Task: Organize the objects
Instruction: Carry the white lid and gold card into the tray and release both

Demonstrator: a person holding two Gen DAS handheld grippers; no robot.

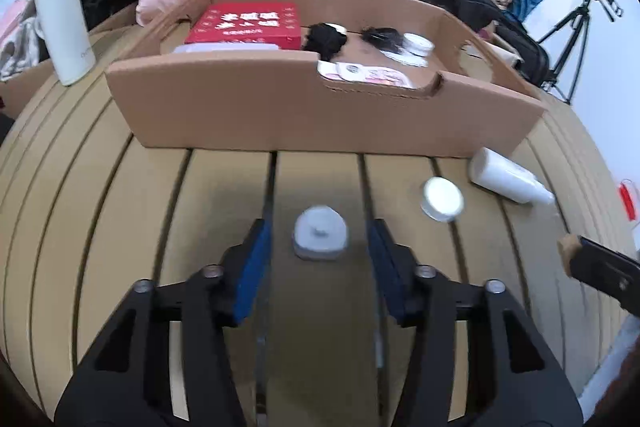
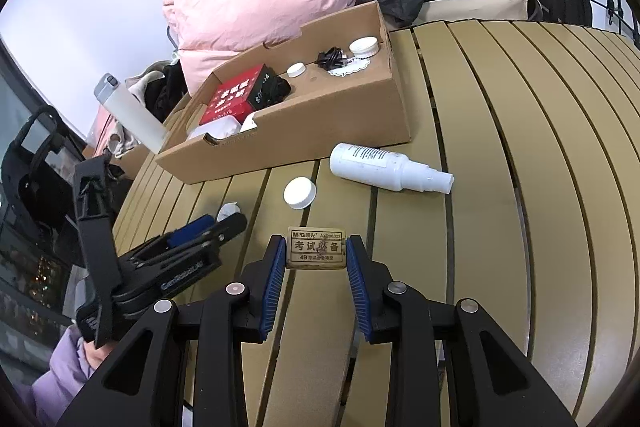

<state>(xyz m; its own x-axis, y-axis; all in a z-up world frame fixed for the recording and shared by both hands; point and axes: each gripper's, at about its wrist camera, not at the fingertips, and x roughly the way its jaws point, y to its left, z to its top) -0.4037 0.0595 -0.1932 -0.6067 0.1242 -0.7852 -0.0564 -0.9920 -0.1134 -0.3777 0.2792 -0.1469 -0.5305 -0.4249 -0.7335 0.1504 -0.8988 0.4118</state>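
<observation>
A small white, blurred piece (image 1: 320, 233) lies on the slatted table between the blue pads of my left gripper (image 1: 318, 225), which stands open with a gap on both sides of it. The right wrist view has this gripper (image 2: 224, 223) at the left, the white piece (image 2: 229, 210) at its tips. My right gripper (image 2: 316, 243) is shut on a tan eraser (image 2: 316, 247) with printed characters, held by its two ends just above the slats. In the left wrist view the eraser (image 1: 568, 245) shows at the right edge.
An open cardboard box (image 1: 280, 107) (image 2: 320, 119) stands beyond, holding a red box (image 1: 248, 25), black cables and white jars. A white round lid (image 1: 442, 199) (image 2: 300, 191) and a lying spray bottle (image 1: 508, 179) (image 2: 380, 167) rest before it. A white flask (image 1: 60, 7) stands left.
</observation>
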